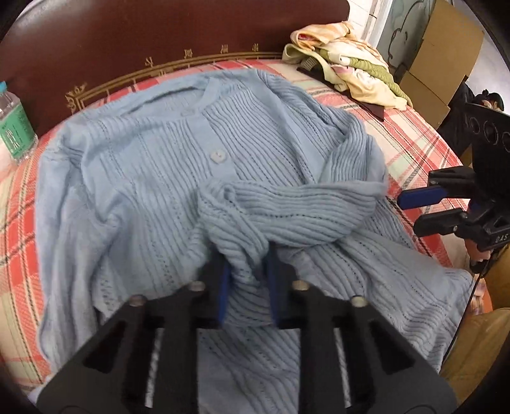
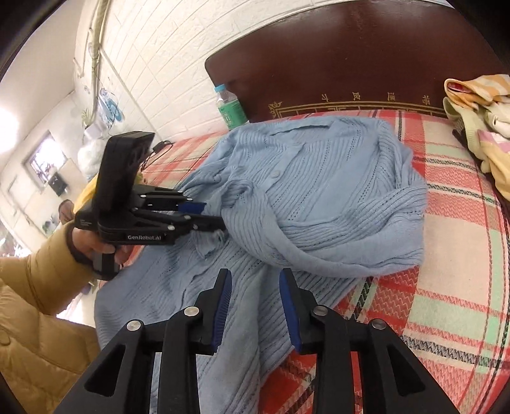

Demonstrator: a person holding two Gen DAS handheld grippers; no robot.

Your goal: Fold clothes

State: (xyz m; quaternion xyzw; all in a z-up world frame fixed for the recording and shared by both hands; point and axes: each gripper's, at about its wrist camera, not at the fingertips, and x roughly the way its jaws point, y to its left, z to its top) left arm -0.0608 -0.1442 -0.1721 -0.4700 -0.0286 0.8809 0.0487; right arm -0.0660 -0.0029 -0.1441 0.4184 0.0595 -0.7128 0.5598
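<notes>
A light blue knit cardigan [image 1: 159, 165] lies spread on the plaid bedcover [image 1: 19, 223], collar toward the headboard. Its right sleeve [image 1: 287, 207] is folded across the chest. My left gripper [image 1: 247, 264] is shut on the cuff of that sleeve, bunched between its blue pads. In the right wrist view the left gripper [image 2: 210, 219] holds the cuff over the cardigan [image 2: 318, 191]. My right gripper [image 2: 255, 286] is open and empty, just above the cardigan's lower edge. It also shows in the left wrist view [image 1: 411, 207] at the right, beside the sweater.
A pile of yellow and cream clothes [image 1: 347, 67] lies at the far right of the bed. A water bottle [image 1: 14, 124] stands at the far left by the dark headboard [image 1: 159, 28]. Cardboard boxes [image 1: 440, 57] stand beyond the bed.
</notes>
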